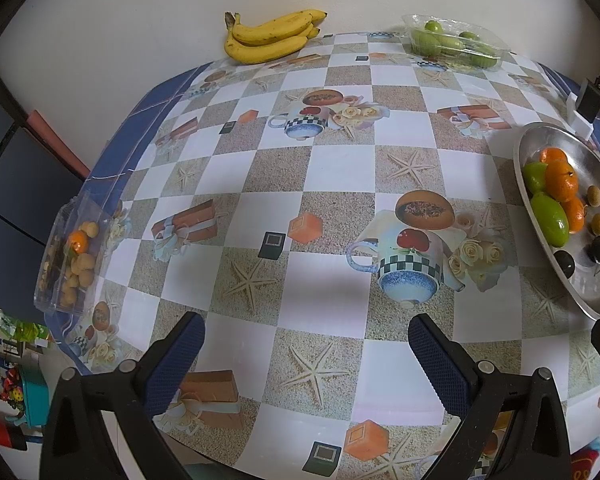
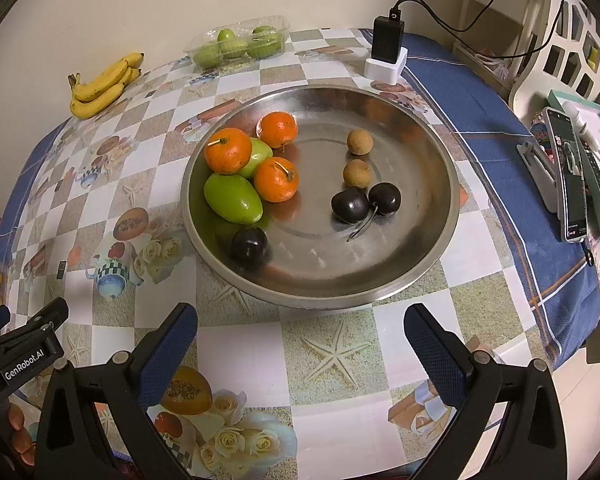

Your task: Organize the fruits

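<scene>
**Fruit Gathered in a Steel Bowl, Both Grippers Wide and Empty**

Seen from the right wrist: a wide, shallow steel bowl (image 2: 432,184) on the counter (image 2: 240,352), holding the sorted fruit. At the bowl's 9 o'clock, three bright tangerines (image 2: 228,151) piled with two glossy green fruits (image 2: 233,198), all touching. Toward 1 o'clock, two small tan longans (image 2: 357,173), one just beyond the other. Near the centre, a pair of dark cherries (image 2: 350,205) touching, their stems trailing toward 6 o'clock; a third dark cherry alone at 7 o'clock, near the rim.

Away from the bowl: a bunch of yellow, lightly speckled bananas (image 2: 102,86) at 10 o'clock against the wall, and a clear plastic tray of green fruit (image 2: 238,44) at 12 o'clock. From the left wrist, a second clear tray (image 1: 70,258) at 9 o'clock on the counter's edge, with one tangerine among small tan fruits (contents partly blurred by the plastic).

Right gripper (image 2: 300,340) spread wide above the cloth at 6 o'clock of the bowl, nothing held. Left gripper (image 1: 306,346) likewise spread wide and empty, bowl at its 3 o'clock.

Counter covered by a checked cloth printed with starfish, teapots, roses and gift boxes, blue at the border. Black charger (image 2: 387,42) on a white base just beyond the bowl, cable running off. Phone (image 2: 570,176) and remote at 3 o'clock. Plain cream wall behind.
</scene>
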